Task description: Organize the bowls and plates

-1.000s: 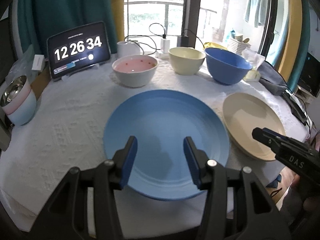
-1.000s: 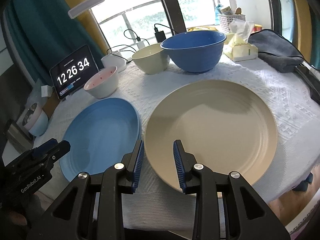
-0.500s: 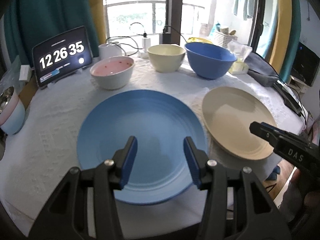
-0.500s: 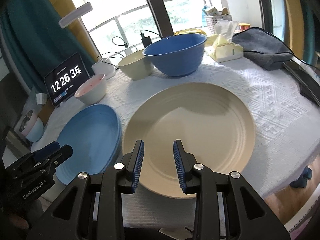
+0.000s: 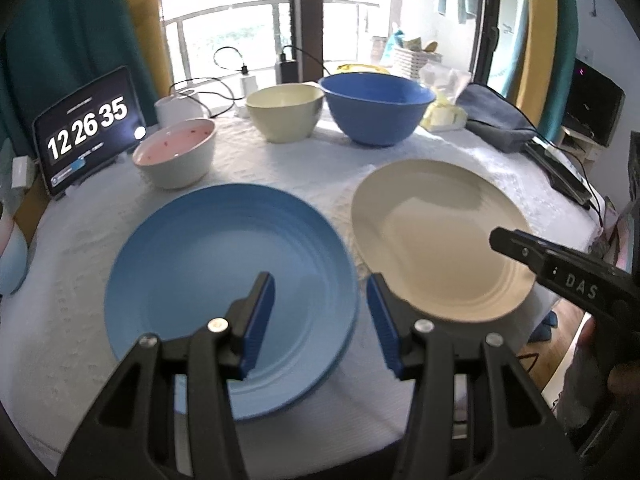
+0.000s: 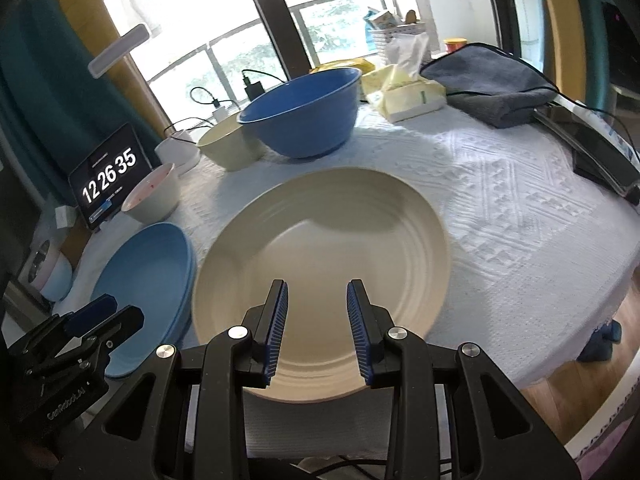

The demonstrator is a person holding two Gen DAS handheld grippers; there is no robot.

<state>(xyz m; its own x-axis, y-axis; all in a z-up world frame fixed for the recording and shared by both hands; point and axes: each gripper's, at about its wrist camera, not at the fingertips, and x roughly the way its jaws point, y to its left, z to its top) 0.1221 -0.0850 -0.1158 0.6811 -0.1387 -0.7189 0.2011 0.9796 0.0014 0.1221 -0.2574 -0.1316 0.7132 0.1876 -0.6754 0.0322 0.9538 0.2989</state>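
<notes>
Left gripper (image 5: 320, 316): jaws partly open, nothing between, hovering over near right rim of blue plate (image 5: 208, 280). Right gripper (image 6: 316, 320): jaws narrower, also empty, above near half of beige plate (image 6: 320, 240). Plates flat on white cloth (image 6: 520, 220), side by side, nearly touching. Three bowls beyond the tips: pink-lined (image 5: 176, 156), cream (image 5: 284, 116), blue (image 5: 376, 108). Plates probably light, rigid, smooth; low rim the only purchase, likely slippery. Best pinched at near edge.
</notes>
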